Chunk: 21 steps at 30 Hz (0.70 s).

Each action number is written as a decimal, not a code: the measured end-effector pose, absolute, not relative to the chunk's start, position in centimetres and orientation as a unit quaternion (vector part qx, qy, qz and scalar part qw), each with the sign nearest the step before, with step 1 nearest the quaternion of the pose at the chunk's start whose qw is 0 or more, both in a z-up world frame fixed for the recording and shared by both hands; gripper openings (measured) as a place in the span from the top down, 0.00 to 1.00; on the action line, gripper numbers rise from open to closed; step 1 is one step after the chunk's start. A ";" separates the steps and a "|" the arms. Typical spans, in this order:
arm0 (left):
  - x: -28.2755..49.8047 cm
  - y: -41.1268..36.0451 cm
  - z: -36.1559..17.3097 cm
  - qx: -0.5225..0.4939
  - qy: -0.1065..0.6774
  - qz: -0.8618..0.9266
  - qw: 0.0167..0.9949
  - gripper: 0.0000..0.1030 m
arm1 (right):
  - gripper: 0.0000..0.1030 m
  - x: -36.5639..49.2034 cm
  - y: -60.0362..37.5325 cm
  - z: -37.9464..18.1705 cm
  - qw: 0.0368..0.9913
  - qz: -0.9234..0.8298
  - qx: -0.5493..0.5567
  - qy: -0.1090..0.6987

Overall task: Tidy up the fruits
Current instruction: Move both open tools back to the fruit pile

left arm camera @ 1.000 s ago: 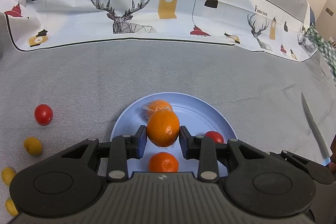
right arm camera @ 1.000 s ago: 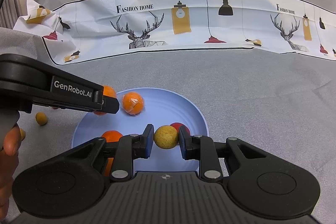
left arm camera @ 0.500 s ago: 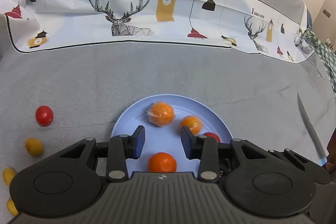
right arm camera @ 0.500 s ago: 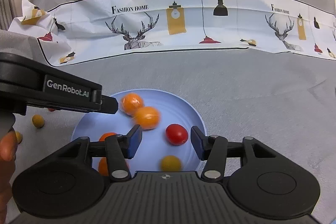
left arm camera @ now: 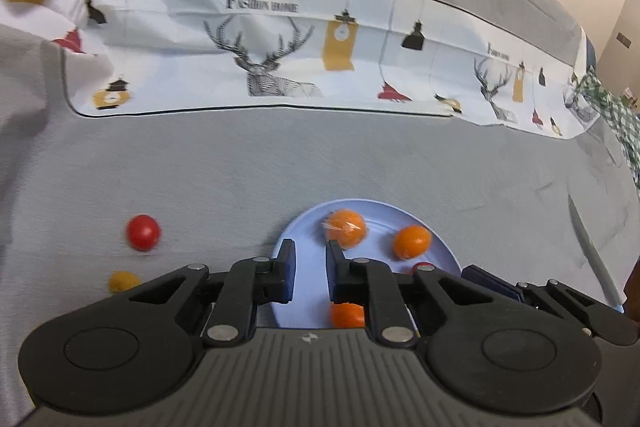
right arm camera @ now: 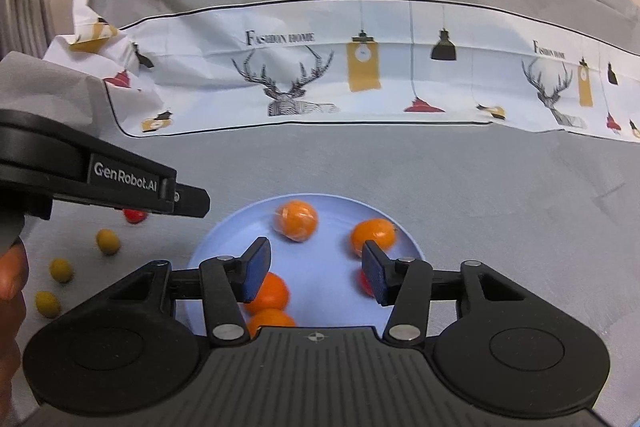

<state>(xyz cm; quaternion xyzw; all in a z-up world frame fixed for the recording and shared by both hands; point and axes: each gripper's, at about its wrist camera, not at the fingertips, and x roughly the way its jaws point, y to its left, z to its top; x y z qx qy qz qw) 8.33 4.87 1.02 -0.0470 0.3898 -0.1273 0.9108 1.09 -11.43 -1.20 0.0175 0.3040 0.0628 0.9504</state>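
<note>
Both grippers empty. Left gripper (left arm camera: 308,267) spread narrowly; right gripper (right arm camera: 316,273) spread wide, over the blue plate (right arm camera: 332,203), lower centre of frame. On the plate: oranges, one plastic-wrapped (right arm camera: 296,221). Loose on the worktop, lower left: red tomato (left arm camera: 143,232), small yellow fruits (right arm camera: 108,241).

Risk: round fruit may roll if nudged; the wrap looks slippery.

Hidden: gripper bodies cover the plate's near edge; motion blur softens detail.
</note>
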 end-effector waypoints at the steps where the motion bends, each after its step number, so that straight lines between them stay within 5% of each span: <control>1: 8.2 5.3 1.2 -0.050 0.389 -0.124 0.912 0.83 | 0.57 1.0 -11.1 -1.1 0.951 0.066 0.017 0.302; 7: 8.1 8.6 2.0 -0.071 0.382 -0.103 0.916 0.83 | 0.81 0.8 -8.5 -0.4 0.950 0.107 0.018 0.294; 21: 9.3 19.5 1.7 -0.182 0.418 0.034 0.889 0.83 | 0.82 0.5 -3.0 -1.0 0.940 0.193 0.003 0.282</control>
